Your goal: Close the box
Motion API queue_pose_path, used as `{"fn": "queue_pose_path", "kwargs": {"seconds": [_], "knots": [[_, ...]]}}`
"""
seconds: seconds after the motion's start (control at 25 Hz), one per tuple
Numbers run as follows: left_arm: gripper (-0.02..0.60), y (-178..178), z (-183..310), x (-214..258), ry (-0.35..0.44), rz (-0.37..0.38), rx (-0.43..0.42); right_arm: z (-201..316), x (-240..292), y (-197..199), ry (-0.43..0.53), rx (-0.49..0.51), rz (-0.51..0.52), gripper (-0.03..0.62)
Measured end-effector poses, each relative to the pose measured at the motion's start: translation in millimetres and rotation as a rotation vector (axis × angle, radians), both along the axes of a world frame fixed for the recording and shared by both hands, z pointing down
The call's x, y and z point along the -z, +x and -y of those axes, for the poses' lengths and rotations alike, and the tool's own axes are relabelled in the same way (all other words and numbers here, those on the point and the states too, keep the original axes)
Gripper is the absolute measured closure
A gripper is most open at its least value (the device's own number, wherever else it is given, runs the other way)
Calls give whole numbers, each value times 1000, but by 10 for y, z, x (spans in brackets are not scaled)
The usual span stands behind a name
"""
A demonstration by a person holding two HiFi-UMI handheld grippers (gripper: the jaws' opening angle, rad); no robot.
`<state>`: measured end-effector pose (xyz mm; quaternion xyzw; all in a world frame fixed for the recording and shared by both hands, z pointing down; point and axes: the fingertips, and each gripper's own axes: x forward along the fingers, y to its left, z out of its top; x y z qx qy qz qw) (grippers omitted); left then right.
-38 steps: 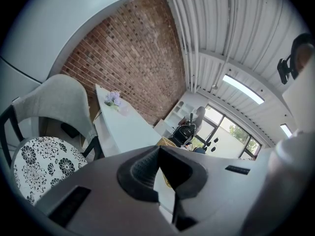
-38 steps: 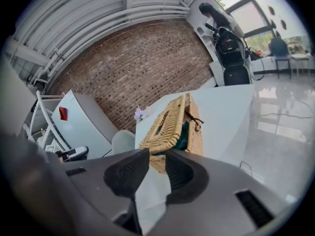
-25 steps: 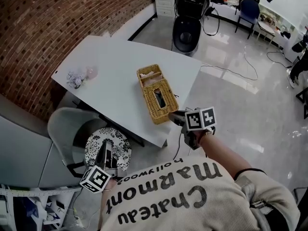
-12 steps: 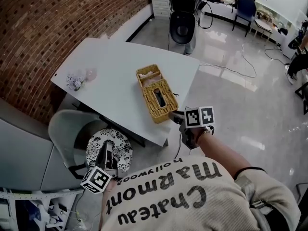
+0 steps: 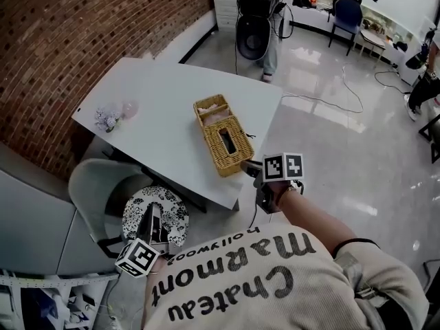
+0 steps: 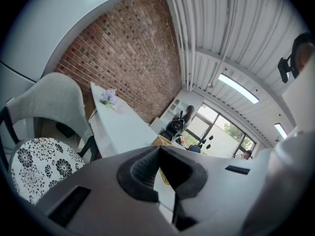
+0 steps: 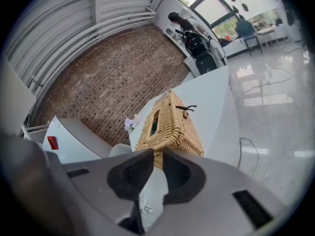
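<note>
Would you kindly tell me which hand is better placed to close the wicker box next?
Right. The right tool, its jaws just closing with nothing between them, sits at the near end of the wicker box. The left tool hangs low over the patterned chair seat, away from the box.

Shirt txt – "Chateau Marmont hollywood", upside-down.

White worktop stands beside brick wall. Small flower bunch lies at its left corner. Grey chair with floral cushion sits at the near edge. Cable trails across glossy floor.
</note>
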<state>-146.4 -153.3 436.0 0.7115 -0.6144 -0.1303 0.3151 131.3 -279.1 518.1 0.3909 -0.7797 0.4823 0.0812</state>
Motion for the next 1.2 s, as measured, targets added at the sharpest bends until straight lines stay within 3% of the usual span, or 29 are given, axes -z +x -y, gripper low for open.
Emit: {"fn": "queue_pose_path", "kwargs": {"seconds": [0.2, 0.48, 0.68, 1.04, 1.2], "knots": [[580, -22, -76, -7, -8, -5, 1, -56, -30, -1, -17, -25, 6, 592], [580, -105, -194, -76, -54, 0, -29, -238, -177, -82, -58, -61, 2, 592], [580, -167, -196, -87, -68, 5, -104, -526, -262, -288, -106, -85, -7, 592], [580, -390, -365, 72, -62, 35, -191, -1043, -76, -930, -108, -85, 30, 591], [580, -500, -540, 92, -66, 53, -218, -1199, 134, -1292, -40, -57, 40, 591]]}}
